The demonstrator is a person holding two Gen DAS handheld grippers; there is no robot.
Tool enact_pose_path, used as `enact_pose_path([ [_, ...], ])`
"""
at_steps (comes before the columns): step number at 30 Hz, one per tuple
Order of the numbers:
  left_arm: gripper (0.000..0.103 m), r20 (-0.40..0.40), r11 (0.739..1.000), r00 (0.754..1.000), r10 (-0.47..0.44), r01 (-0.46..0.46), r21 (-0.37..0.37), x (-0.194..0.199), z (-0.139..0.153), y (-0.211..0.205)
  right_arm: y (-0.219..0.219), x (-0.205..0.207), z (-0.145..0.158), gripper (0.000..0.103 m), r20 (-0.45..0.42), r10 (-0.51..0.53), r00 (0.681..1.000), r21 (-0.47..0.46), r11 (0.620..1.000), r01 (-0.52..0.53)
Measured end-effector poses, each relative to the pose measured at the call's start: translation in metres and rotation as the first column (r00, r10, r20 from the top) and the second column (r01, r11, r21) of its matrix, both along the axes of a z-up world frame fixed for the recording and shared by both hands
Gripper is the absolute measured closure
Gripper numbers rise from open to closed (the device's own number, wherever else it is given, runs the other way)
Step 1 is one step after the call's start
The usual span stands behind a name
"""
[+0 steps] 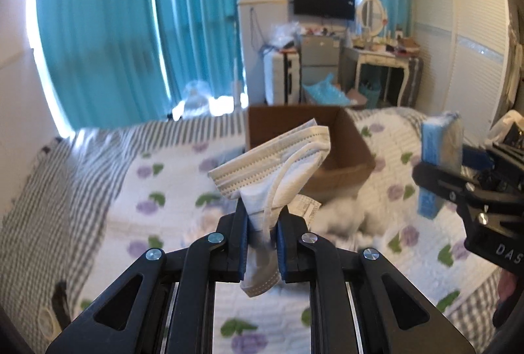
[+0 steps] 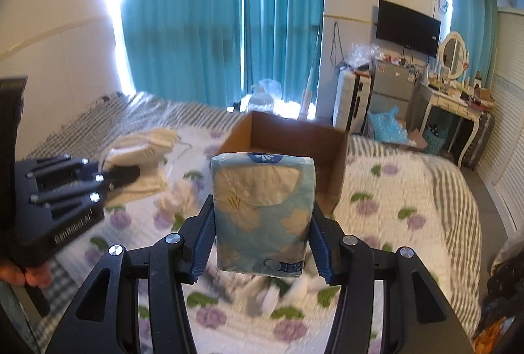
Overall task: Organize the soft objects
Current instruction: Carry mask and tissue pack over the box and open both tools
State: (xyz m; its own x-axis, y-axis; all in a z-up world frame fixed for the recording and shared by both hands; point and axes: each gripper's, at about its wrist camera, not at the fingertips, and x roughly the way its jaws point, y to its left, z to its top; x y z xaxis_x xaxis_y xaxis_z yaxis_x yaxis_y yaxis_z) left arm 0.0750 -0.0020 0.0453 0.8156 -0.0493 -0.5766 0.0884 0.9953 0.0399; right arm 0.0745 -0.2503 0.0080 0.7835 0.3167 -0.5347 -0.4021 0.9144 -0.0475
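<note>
Far left in the right wrist view: a hand (image 2: pixel 19 275) on the handle of the left tongs (image 2: pixel 127 173), clenched on a white face mask (image 2: pixel 140 154) held above the bed (image 2: pixel 409 190). In the left wrist view, same left tongs (image 1: pixel 262 223), blue pads pinching the mask (image 1: pixel 271 164) near its lower edge, folded body sticking up and forward, ear loop hanging down between the pads, a lower corner poking out beneath. Below and right of the mask, a blurred white fluffy clump (image 1: pixel 344 216) on the quilt, close to the box. Centre, farther back: open cardboard box (image 1: pixel 347 154) on the bed, seen empty as far as its inside shows, just behind the raised mask. Right edge of the left wrist view: right tongs (image 1: pixel 432 170) holding a blue tissue pack (image 1: pixel 440 157) upright, well apart from the mask. In the right wrist view, right tongs (image 2: pixel 262 239) clamped on both sides of the tissue pack (image 2: pixel 262 209), pack upright, in front of the box (image 2: pixel 294 137) and above the quilt. Under the pack, more blurred white soft bits (image 2: pixel 281 288) on the bed. Behind: teal curtains (image 2: pixel 213 26), a wall TV (image 2: pixel 407 26), a cluttered dresser (image 2: pixel 452 98) at far right.
</note>
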Motion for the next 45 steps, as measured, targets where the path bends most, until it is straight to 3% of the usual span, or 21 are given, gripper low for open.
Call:
enact_pose_path([
  [4,0.09,0.009,1.0,1.0,-0.001,0.001,-0.023,0.036,0.006,-0.008,0.001,0.033,0.022,0.051,0.038,-0.006,0.999,-0.004,1.0,0.006],
  [8,0.089,-0.008,1.0,1.0,0.012,-0.012,-0.01,0.083,0.001,-0.015,0.0,0.075,0.027,0.051,0.022,-0.006,1.0,0.021,1.0,0.005],
  [17,0.089,-0.048,1.0,0.999,-0.019,0.02,0.024,0.167,-0.036,-0.04,-0.004,0.186,-0.018,0.051,-0.067,-0.057,0.996,-0.002,0.998,0.057],
  [23,0.082,-0.087,0.998,0.995,-0.038,0.042,0.04,0.197,-0.061,-0.049,-0.005,0.23,-0.053,0.051,-0.104,-0.059,0.993,-0.054,0.997,0.054],
  [27,0.076,-0.12,0.998,0.992,-0.044,0.049,0.037,0.202,-0.071,-0.055,-0.009,0.239,-0.065,0.051,-0.108,-0.052,0.993,-0.049,0.998,0.047],
  [28,0.067,-0.127,0.998,0.991,-0.031,0.037,0.045,0.202,-0.073,-0.056,-0.011,0.239,-0.065,0.049,-0.106,-0.053,0.993,-0.044,0.998,0.049],
  [29,0.057,-0.13,0.998,0.991,-0.02,0.027,0.051,0.201,-0.073,-0.056,-0.013,0.238,-0.065,0.04,-0.108,-0.057,0.992,-0.033,0.998,0.054],
  [31,0.045,-0.12,0.998,0.993,-0.006,0.013,0.055,0.197,-0.07,-0.057,-0.019,0.238,-0.062,0.028,-0.108,-0.062,0.992,-0.002,0.998,0.062],
  [37,0.035,-0.078,0.997,0.997,0.005,0.002,0.082,0.177,-0.045,-0.058,-0.023,0.216,-0.036,0.027,-0.074,-0.075,0.994,-0.002,0.997,0.075],
  [45,0.034,0.023,0.999,1.0,0.004,-0.005,0.052,0.124,0.017,-0.043,-0.026,0.15,0.028,0.021,0.019,-0.083,0.996,-0.015,0.996,0.083],
])
